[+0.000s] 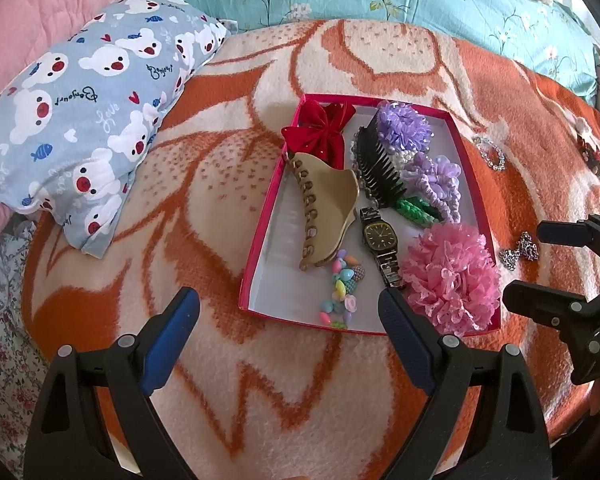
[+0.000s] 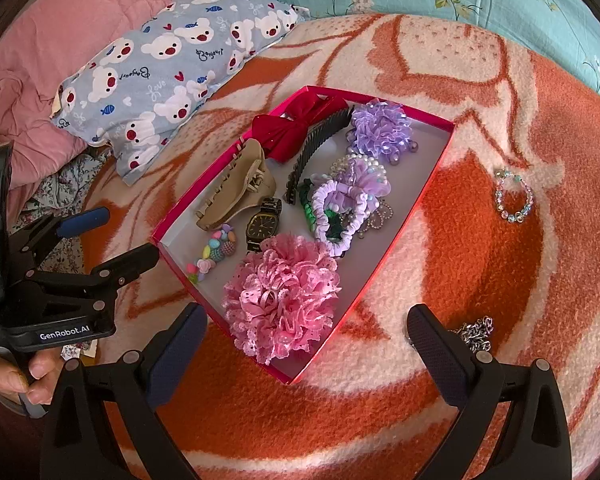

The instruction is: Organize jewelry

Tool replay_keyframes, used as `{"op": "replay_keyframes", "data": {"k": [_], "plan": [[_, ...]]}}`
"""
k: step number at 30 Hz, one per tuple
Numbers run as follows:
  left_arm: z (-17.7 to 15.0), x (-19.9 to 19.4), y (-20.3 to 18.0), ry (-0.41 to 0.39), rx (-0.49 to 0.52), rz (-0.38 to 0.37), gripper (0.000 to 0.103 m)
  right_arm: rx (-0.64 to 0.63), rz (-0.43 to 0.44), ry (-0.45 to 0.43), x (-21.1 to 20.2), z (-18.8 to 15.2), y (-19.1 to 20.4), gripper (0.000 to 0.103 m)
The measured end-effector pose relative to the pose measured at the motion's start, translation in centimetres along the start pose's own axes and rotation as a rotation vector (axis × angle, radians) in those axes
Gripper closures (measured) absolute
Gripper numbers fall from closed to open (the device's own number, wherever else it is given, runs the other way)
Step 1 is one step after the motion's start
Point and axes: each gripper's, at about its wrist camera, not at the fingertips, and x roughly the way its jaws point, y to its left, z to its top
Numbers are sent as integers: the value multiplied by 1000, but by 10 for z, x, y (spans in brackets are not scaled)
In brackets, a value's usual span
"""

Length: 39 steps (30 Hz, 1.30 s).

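1. Container: a red shallow box [image 2: 404,216] lies flat on the orange-and-cream blanket [image 2: 480,248] of the bed, its open top facing up so items can be dropped in from above.
2. Contents: a beige hair claw clip [image 1: 328,208], a red bow [image 1: 324,128], a black comb [image 1: 378,168], purple scrunchies [image 2: 344,208], a wristwatch [image 1: 380,240], a pastel bead bracelet [image 1: 344,280] and a pink lace flower [image 2: 284,304] sit inside, loosely side by side, not sorted by kind.
3. Outstanding items: a crystal bead bracelet [image 2: 514,196] lies on the blanket well apart from the box, and a silver chain [image 2: 478,334] lies just beside the right claw's outer finger. I judge these remain to be collected.
4. Left claw [image 1: 290,336]: released, jaws spread, grasping nothing, poised at the box's near edge.
5. Right claw [image 2: 306,348]: released, jaws spread, grasping nothing, straddling the box's near corner, close to the chain, its probable next pickup.
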Motion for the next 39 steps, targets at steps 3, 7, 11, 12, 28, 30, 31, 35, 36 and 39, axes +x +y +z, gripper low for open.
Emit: {"op": "replay_keyframes", "data": {"k": [3, 7, 11, 12, 28, 30, 31, 35, 36, 39], "plan": [[-1, 0, 0, -1, 0, 0, 11, 1, 0, 0, -1, 0, 0, 2], [-1, 0, 0, -3, -1, -2, 11, 1, 2, 0, -2, 1, 0, 2], [1, -1, -1, -6, 2, 1, 11, 1, 1, 0, -1, 1, 0, 2], [0, -1, -1, -5, -1, 1, 11, 1, 2, 0, -2, 1, 0, 2], [1, -2, -1, -8, -3, 3, 11, 7, 1, -3, -2, 1, 0, 2], [1, -2, -1, -8, -4, 4, 11, 7, 0, -4, -2, 0, 0, 2], [1, -2, -1, -8, -3, 4, 11, 7, 0, -4, -2, 0, 0, 2], [3, -2, -1, -10, -2, 4, 11, 8, 1, -4, -3, 0, 1, 2], [1, -2, -1, -10, -2, 4, 11, 7, 1, -4, -3, 0, 0, 2], [1, -3, -2, -11, -2, 5, 11, 8, 1, -4, -3, 0, 1, 2]]}}
